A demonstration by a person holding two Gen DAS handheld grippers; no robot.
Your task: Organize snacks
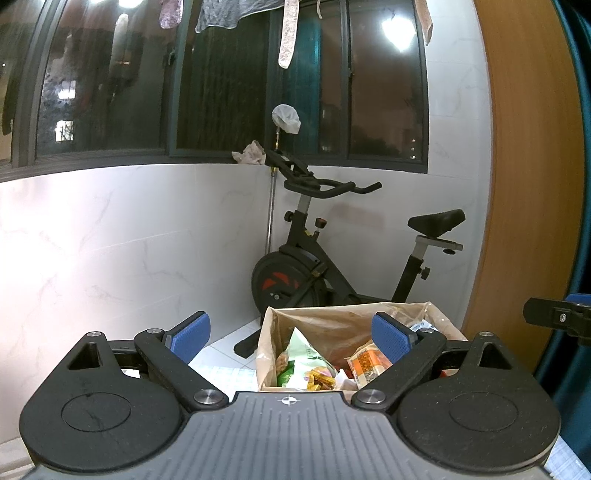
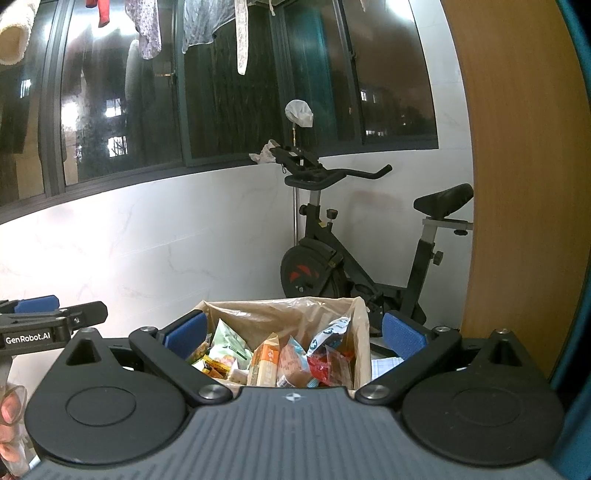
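Observation:
A cardboard box lined with a clear plastic bag (image 1: 332, 325) (image 2: 280, 314) stands just ahead of both grippers, full of snack packets. Inside lie a pale green packet (image 1: 304, 352) (image 2: 231, 341), an orange packet (image 1: 367, 363) (image 2: 266, 360), small yellow wrapped pieces (image 1: 319, 378), a red wrapper (image 2: 327, 365) and a blue-and-white packet (image 2: 330, 332). My left gripper (image 1: 293, 338) is open and empty, with its blue pads either side of the box. My right gripper (image 2: 295, 334) is open and empty too, level with the box's near rim. Each gripper shows at the edge of the other's view.
A black exercise bike (image 1: 332, 258) (image 2: 354, 251) stands behind the box against a white tiled wall. Dark windows with hanging laundry (image 2: 147, 29) run above. A wooden panel (image 1: 532, 184) rises on the right. A light checked surface (image 1: 225, 376) lies left of the box. A person's hand (image 2: 11, 417) shows low left.

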